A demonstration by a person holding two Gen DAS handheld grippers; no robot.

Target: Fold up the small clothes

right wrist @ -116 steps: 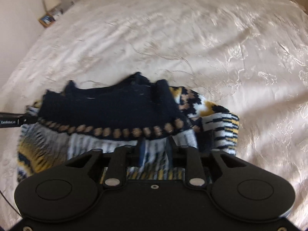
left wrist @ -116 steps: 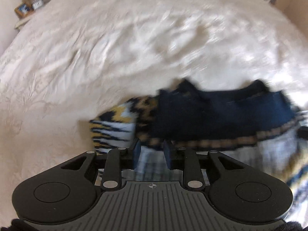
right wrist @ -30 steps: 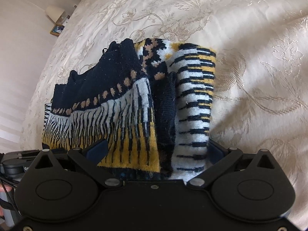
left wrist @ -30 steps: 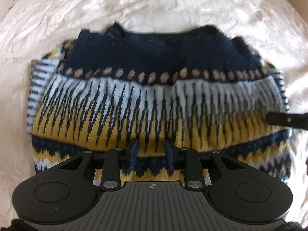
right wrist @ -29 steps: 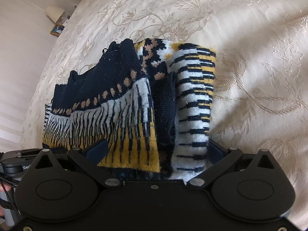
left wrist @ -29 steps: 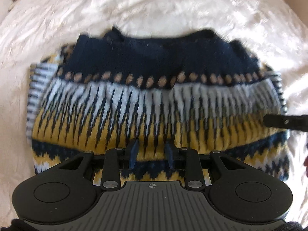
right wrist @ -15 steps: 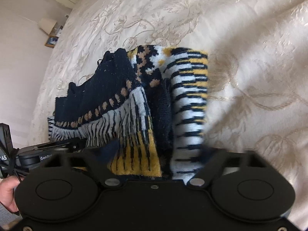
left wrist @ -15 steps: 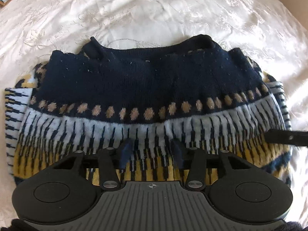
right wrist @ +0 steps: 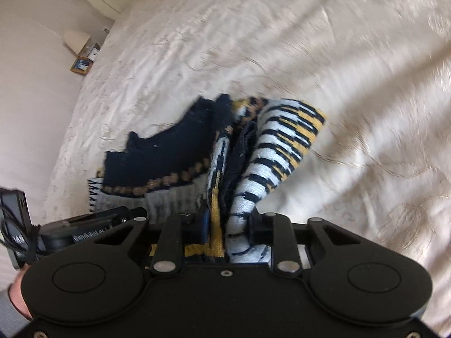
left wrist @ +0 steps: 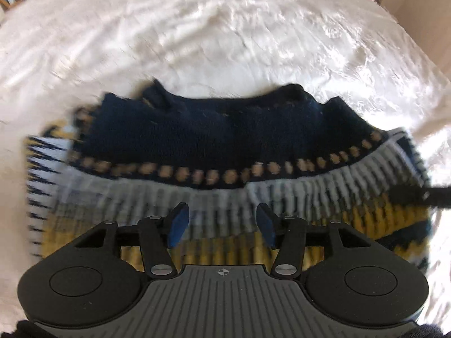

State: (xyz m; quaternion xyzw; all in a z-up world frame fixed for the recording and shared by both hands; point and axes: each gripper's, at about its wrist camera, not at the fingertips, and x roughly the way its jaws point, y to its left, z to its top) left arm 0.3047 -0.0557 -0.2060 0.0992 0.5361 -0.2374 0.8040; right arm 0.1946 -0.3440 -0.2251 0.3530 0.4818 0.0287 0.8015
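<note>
- Bed (left wrist: 225,28), cream embroidered cover: fills both views; slick-looking fabric, so the load may slide or drag when pulled.
- Sweater (left wrist: 214,140), navy/yellow/white knit, part-folded: lies centre frame in left view on bed. In right view its edge stack rises from lower centre toward mid-frame, lifted off bed. Risk: thick bundle, several layers; inner layers could slip out and undo the fold.
- Right gripper (right wrist: 228,225), lower centre: jaws closing, clamped on the striped sleeve and yellow hem. Risk: grip catches only part of stack; lift w/ uneven pull skews it.
- Left gripper (left wrist: 221,222), lower centre: jaws opening, apart, nothing pinched, knit beneath. Risk: no hold-down on that side, so the sweater body may shift as the right side lifts.
</note>
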